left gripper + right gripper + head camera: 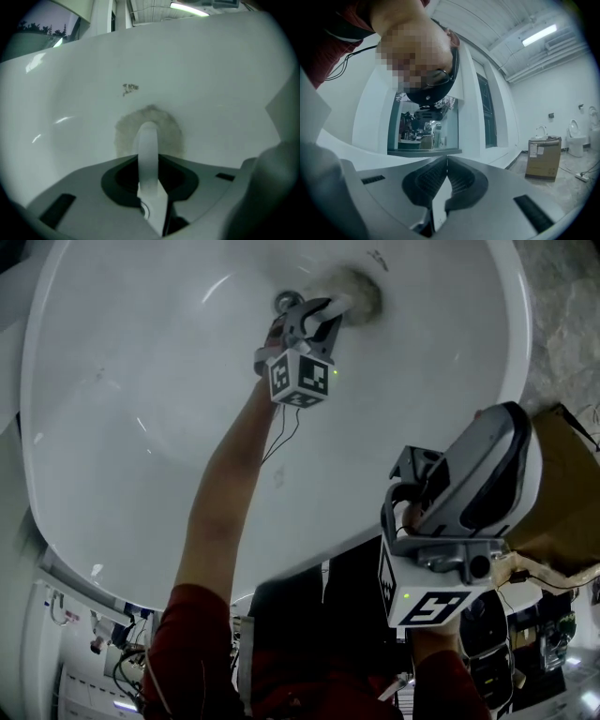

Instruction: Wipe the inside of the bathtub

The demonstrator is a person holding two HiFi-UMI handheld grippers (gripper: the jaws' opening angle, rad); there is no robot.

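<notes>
While left gripper jaws clamp a scrubber against the bathtub, right gripper, jaws together, alone views a ceiling light.

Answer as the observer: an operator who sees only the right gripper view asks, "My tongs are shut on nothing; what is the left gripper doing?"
Observer: The left gripper is down inside the bathtub, tongs shut on a scrubber's white handle.
Operator: Does the scrubber touch the tub?
Observer: Yes; its round grey pad lies against the tub wall.
Operator: Where am I?
Observer: The right gripper is held up near the tub's rim, outside the basin.
</notes>
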